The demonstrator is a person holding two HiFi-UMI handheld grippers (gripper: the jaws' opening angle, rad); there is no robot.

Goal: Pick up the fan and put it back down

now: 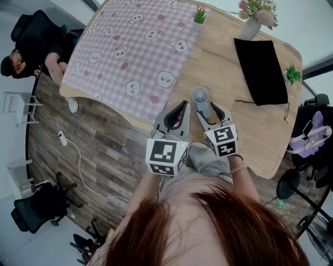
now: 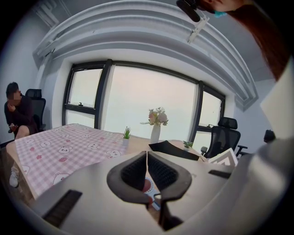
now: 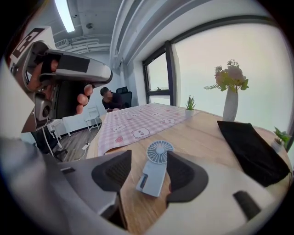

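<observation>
A small pale-blue hand fan [image 1: 200,97] lies flat on the wooden table [image 1: 218,57], close to its near edge. In the right gripper view the fan [image 3: 154,172] rests with its round head pointing away and its handle toward me. My right gripper [image 3: 149,159] is open, one jaw on each side of the fan, and the pads are not pressing on it. In the head view the right gripper [image 1: 207,110] sits just at the fan's handle. My left gripper [image 1: 182,107] hovers beside it on the left, shut with nothing held; its pads [image 2: 138,170] meet.
A pink checked cloth with bear prints [image 1: 135,47] covers the table's left half. A black pouch [image 1: 263,70], a vase of flowers [image 1: 252,23] and two small potted plants [image 1: 200,15] [image 1: 293,74] stand farther back. A person [image 1: 31,49] sits at the far left; office chairs stand around.
</observation>
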